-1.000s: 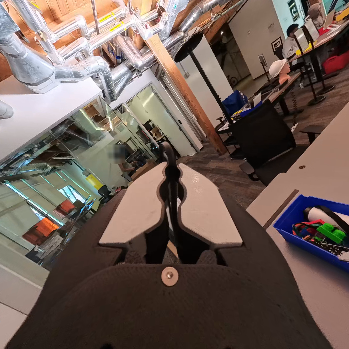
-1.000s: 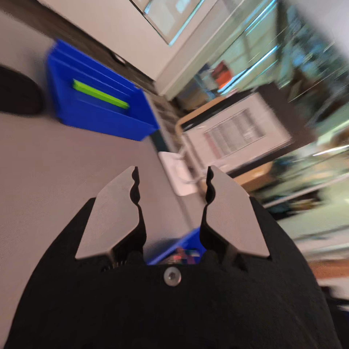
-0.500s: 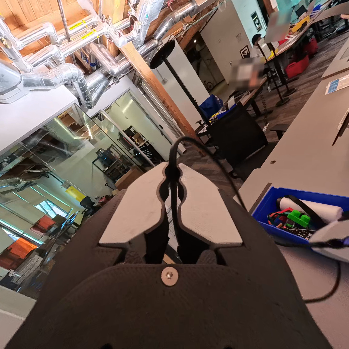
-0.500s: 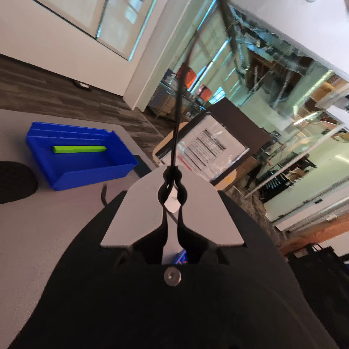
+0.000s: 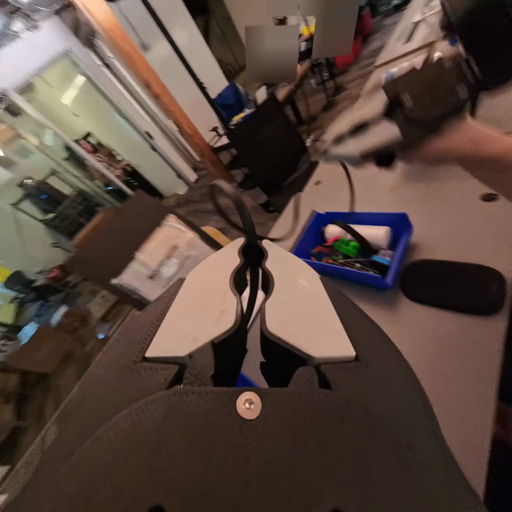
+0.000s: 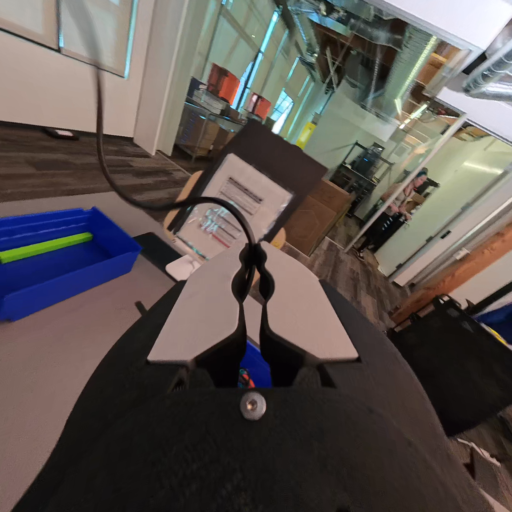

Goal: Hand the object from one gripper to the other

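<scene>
Both claws are clamped on one thin black cable: the left claw pinches it at the fingertips, and so does the right claw, the cable looping up between them above the grey surface. A blue plastic bin holds a white roll, green bricks and small parts; another blue bin holds a lime-green bar.

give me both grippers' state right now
left gripper: shut on the black cable
right gripper: shut on the black cable
</scene>
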A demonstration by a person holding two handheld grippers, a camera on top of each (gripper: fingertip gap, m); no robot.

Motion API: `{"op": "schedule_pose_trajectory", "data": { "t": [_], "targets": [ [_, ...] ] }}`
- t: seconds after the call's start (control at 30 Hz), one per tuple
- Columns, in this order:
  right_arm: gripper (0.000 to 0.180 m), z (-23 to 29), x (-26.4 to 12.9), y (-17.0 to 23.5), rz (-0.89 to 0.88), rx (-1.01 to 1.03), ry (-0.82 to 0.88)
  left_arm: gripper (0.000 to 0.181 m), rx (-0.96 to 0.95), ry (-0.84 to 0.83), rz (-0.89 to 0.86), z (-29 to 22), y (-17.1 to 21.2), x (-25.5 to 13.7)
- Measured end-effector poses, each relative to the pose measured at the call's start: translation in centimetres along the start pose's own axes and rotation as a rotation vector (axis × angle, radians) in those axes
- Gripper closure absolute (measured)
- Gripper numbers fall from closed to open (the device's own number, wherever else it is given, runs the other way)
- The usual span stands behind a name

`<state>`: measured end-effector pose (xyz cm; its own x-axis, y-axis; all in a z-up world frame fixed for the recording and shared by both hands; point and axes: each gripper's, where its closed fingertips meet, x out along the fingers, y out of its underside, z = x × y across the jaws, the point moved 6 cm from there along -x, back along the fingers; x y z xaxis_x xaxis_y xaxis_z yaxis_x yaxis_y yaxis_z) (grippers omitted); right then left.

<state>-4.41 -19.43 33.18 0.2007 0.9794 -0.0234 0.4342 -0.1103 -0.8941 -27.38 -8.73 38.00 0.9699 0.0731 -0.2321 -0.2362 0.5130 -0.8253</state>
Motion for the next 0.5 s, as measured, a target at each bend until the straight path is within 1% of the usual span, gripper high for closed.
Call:
{"op": "schedule_pose_trajectory", "data": {
  "t": [0.07,0.13,0.23,0.33,0.5],
  "targets": [
    [0.175,-2.8,-0.1,-2.0,0.012,0.021,0.04,0.177,-0.027,0.092,-0.022,-3.3,4.3,2.3],
    [0.175,-4.5,-0.2,-3.9,0.017,0.04,0.044,0.177,-0.043,0.143,-0.052,-6.0,8.0,4.8],
    [0.175,-4.9,0.2,-5.4,0.077,0.015,0.006,0.177,-0.135,0.232,-0.082,-8.2,11.5,8.6],
    [0.175,-4.2,0.5,-5.5,0.138,-0.063,0.009,0.177,-0.172,0.289,-0.089,-8.9,12.6,11.5],
    [0.175,-2.8,1.3,-3.8,0.214,-0.14,-0.025,0.177,-0.185,0.312,-0.105,-9.2,11.7,13.8]
  ]
}}
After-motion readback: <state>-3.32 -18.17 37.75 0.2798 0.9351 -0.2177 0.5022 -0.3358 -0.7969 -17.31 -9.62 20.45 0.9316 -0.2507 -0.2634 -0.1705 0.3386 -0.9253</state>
